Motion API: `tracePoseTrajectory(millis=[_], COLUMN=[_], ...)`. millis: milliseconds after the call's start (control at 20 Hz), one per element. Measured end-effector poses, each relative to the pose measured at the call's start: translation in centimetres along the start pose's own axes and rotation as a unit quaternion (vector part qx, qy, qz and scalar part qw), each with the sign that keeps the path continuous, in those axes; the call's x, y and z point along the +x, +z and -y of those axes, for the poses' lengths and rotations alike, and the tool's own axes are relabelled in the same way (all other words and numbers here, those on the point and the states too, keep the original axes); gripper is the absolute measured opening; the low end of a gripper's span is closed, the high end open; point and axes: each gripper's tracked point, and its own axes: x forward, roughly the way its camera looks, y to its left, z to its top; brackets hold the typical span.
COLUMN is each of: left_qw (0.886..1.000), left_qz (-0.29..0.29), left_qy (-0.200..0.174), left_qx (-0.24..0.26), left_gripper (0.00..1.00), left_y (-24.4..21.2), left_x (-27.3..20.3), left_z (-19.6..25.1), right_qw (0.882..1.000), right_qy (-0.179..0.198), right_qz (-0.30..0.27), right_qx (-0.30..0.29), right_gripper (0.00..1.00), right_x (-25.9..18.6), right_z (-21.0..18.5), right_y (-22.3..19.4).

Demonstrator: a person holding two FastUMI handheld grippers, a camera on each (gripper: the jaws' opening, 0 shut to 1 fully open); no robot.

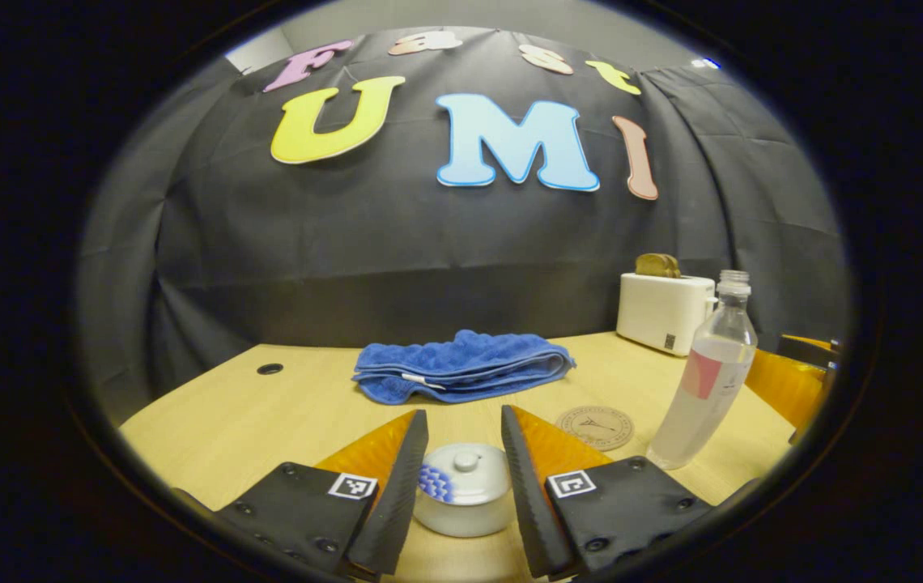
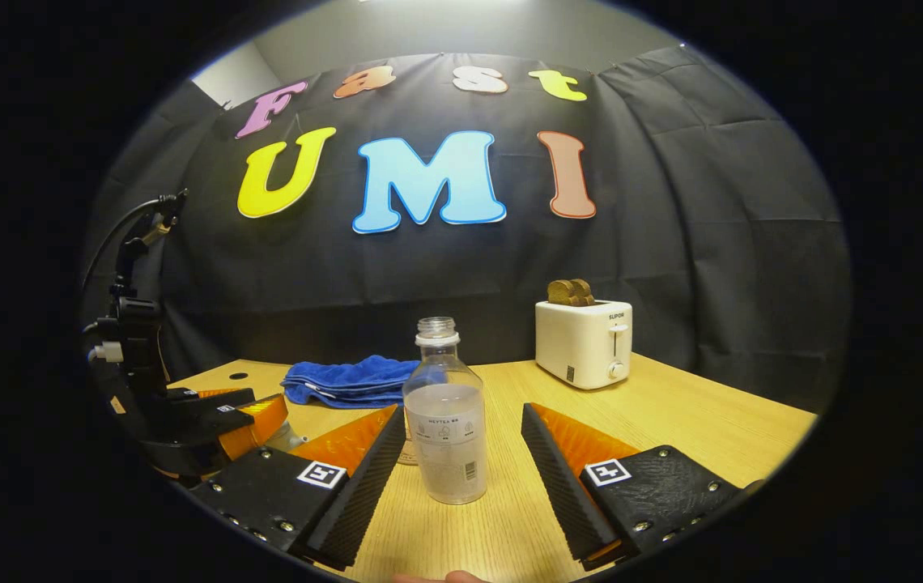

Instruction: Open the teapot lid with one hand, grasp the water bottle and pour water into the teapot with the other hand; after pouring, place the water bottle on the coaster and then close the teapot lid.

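Teapot lid point(image 1: 465, 468) is framed low centre between the parted left tongs point(image 1: 461, 461); the upright water bottle point(image 2: 446, 417) is bracketed by the parted right tongs point(image 2: 461, 453).

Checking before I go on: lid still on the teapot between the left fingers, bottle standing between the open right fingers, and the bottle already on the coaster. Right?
One thing is off: the bottle is not on the coaster. In the left gripper view it stands on the bare table beside the coaster. The rest holds: the lid sits on the teapot between the left gripper fingers, and the right gripper is open around the bottle.
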Motion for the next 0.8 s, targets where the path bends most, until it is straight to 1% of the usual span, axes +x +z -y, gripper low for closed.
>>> tracePoseTrajectory(millis=[100, 200, 300, 450, 500, 550, 800], left_qw=[1.0, 1.0, 1.0, 1.0, 1.0, 1.0, 1.0], left_qz=[-0.004, -0.02, -0.02, -0.016, -0.019, -0.018, -0.016], left_qy=[-0.001, 0.001, -0.001, 0.008, 0.009, 0.008, 0.003], left_qx=[0.001, -0.003, 0.001, 0.007, -0.001, -0.003, -0.014], left_gripper=[0.63, 0.3, 0.31, 0.31, 0.31, 0.18, 0.17], left_y=[-0.3, -1.0, -0.9, -0.1, -0.9, -0.6, -0.5], left_x=[0.2, 0.3, 0.4, 0.2, 0.5, 0.5, 0.5], left_z=[0.2, 0.1, 0.3, 0.0, -0.1, -0.1, -0.1], right_qw=[1.0, 1.0, 1.0, 1.0, 1.0, 1.0, 1.0], right_qy=[-0.004, -0.008, -0.011, -0.013, -0.012, -0.012, -0.008], right_qz=[-0.001, -0.003, -0.005, -0.01, -0.011, -0.011, -0.013], right_qx=[0.001, 0.005, 0.009, 0.017, 0.018, 0.019, 0.014], right_gripper=[0.92, 0.92, 0.92, 0.92, 0.92, 0.92, 0.92], right_x=[0.0, 0.1, 0.1, 0.2, 0.2, 0.2, 0.2], right_z=[0.4, 0.7, 1.1, 1.2, 1.2, 1.2, 0.9], right_y=[-0.1, -0.3, -0.4, -0.6, -0.7, -0.7, -1.0])
